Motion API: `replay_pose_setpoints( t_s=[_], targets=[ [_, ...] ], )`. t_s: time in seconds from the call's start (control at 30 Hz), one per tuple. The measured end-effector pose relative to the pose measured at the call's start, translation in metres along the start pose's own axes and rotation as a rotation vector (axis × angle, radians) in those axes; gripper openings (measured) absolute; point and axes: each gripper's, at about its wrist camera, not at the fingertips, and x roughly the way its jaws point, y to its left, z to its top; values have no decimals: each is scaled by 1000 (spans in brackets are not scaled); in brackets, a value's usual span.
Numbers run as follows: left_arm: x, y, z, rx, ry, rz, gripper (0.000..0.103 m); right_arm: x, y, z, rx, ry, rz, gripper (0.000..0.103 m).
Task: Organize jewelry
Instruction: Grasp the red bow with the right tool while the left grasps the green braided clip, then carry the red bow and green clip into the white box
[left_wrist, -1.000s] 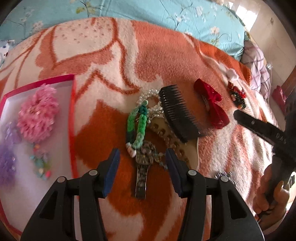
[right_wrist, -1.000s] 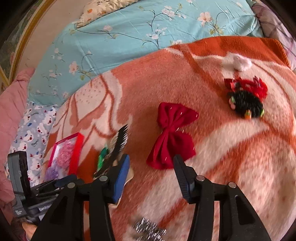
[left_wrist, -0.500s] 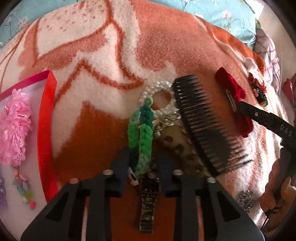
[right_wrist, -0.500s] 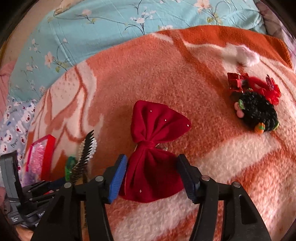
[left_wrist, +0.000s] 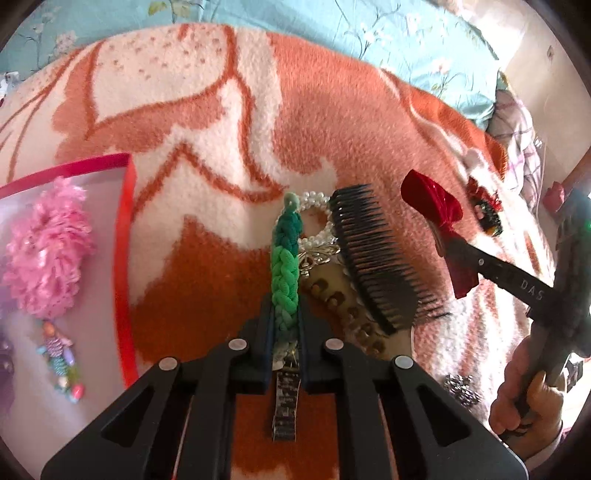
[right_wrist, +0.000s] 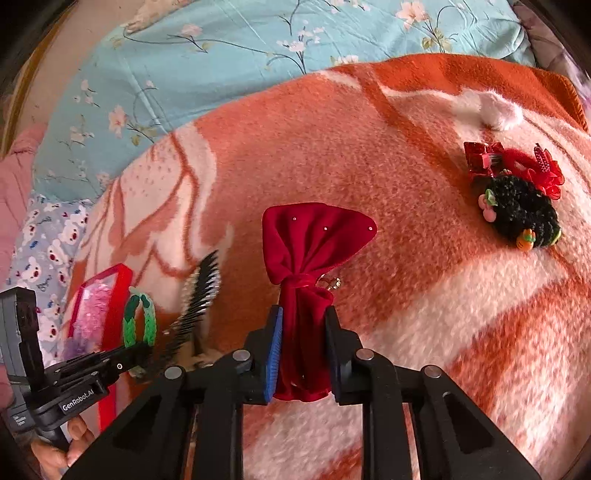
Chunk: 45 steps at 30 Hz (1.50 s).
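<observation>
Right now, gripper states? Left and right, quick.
Left gripper: jaws shut on the green braided bracelet.
Right gripper: jaws shut on the red velvet bow.

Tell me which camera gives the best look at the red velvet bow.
The right wrist view: the red velvet bow fills the centre, upper lobe fanned out, lower lobe pinched in the right gripper. The left wrist view shows the bow only edge-on at far right, partly behind that gripper's finger.
</observation>
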Motion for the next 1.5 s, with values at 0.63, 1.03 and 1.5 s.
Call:
replay_pose_setpoints(
  t_s=[0.63, 1.03, 1.5],
  targets=[
    [-86, 49, -36, -104, -109, -10, 9, -54, 58, -31, -34, -38, 140, 21],
    [-125, 80, -71, -189, -152, 9, 9, -61, 111, -54, -109, -1, 236, 21],
    [-147, 136, -99, -283, -173, 79, 9, -30, 199, -95, -221, 116, 358, 21]
  ],
)
